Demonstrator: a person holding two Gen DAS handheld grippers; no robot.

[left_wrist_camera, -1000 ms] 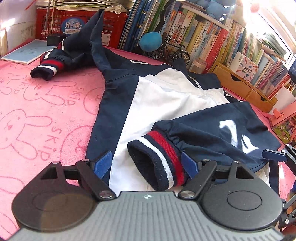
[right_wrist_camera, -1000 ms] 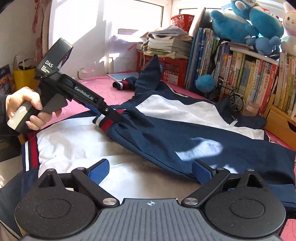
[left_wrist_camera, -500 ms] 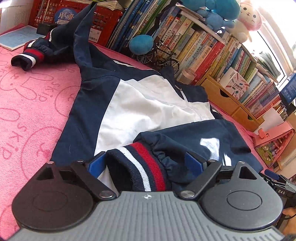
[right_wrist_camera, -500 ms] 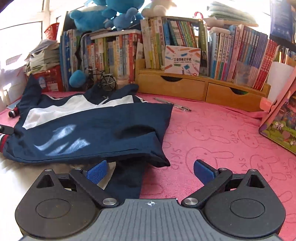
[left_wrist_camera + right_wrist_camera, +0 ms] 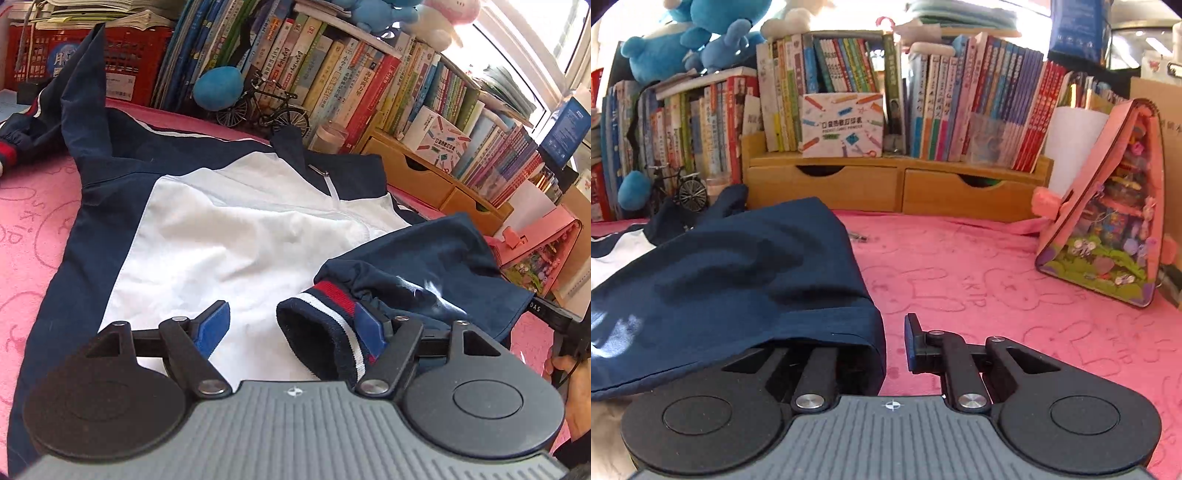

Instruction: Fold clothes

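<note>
Both scenes are viewed low and close along each tool. The left view is angled across the jacket [image 5: 240, 229] toward the bookshelf [image 5: 369, 85]; both are shared with the right view.

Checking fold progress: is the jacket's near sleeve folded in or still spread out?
Folded in. The sleeve lies across the white front of the jacket, its striped cuff resting on the white panel beside the left claw.

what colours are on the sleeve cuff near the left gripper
Navy with a white and a red stripe on the cuff, clearest in the left wrist view.
</note>
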